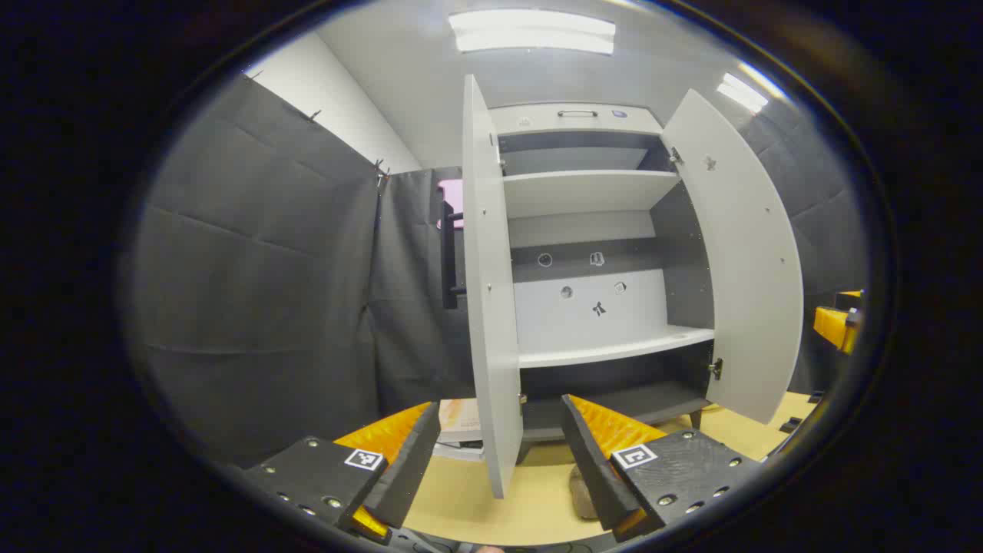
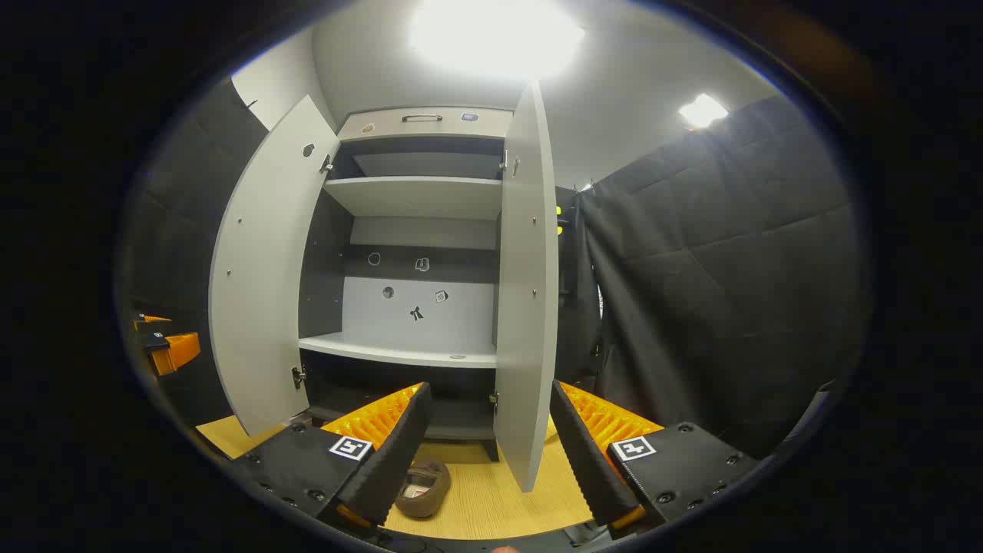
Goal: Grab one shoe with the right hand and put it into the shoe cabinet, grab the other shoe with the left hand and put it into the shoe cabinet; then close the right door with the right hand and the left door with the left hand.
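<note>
A brown shoe (image 2: 421, 485) lay on the floor (image 2: 491, 499) before the open shoe cabinet (image 2: 418, 230), just beyond the right gripper (image 2: 491, 453), low and left of its gap. Both the right and the left gripper (image 1: 499, 461) stood wide and empty, the right one apparently nearer.

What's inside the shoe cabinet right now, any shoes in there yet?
None visible. The cabinet stands open; its upper shelf and middle shelf look bare, with only small stickers on the back wall. The dark bottom compartment is partly covered by the tools. One shoe lies on the floor.
</note>
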Available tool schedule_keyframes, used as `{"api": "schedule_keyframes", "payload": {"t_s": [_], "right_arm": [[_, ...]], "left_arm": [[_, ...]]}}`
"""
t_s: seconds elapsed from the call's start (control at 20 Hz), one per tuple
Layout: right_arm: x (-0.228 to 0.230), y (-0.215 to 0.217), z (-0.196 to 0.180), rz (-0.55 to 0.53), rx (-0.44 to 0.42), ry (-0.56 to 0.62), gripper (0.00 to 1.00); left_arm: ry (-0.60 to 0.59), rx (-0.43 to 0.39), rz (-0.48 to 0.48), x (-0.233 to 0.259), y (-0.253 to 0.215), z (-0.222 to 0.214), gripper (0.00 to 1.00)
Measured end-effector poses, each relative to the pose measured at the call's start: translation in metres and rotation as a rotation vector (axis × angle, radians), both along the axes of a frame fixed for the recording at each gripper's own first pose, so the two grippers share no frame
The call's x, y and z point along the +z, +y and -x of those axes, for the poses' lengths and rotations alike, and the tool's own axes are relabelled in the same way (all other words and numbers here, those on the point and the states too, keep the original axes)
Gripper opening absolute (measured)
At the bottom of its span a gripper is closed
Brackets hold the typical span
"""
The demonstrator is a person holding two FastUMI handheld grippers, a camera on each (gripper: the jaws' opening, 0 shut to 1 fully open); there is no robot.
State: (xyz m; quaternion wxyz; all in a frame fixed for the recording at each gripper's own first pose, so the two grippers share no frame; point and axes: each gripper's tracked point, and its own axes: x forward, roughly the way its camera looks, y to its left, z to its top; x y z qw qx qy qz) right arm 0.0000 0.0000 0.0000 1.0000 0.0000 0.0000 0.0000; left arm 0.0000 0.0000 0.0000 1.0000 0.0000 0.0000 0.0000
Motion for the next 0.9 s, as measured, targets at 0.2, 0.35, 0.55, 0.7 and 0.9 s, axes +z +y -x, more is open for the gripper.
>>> {"api": "schedule_keyframes", "payload": {"t_s": [0.2,0.35,0.55,0.7,0.9], "right_arm": [[-0.001,0.002,-0.003,-0.008,0.003,0.002,0.97],[-0.002,0.004,-0.005,-0.011,0.009,0.009,0.97],[-0.002,0.009,-0.006,-0.013,0.021,0.008,0.97],[-0.003,0.013,-0.008,-0.006,0.029,0.011,0.97],[-0.010,0.024,-0.014,-0.018,0.055,0.046,0.97]], "left_arm": [[-0.005,-0.002,-0.011,0.002,-0.001,-0.001,0.98],[-0.005,-0.003,-0.016,0.001,-0.001,-0.001,0.98],[-0.008,-0.005,-0.022,0.003,-0.001,-0.001,0.98],[-0.013,-0.005,-0.024,0.002,-0.001,-0.002,0.98],[-0.008,-0.002,-0.021,0.001,0.001,-0.004,0.98]]}}
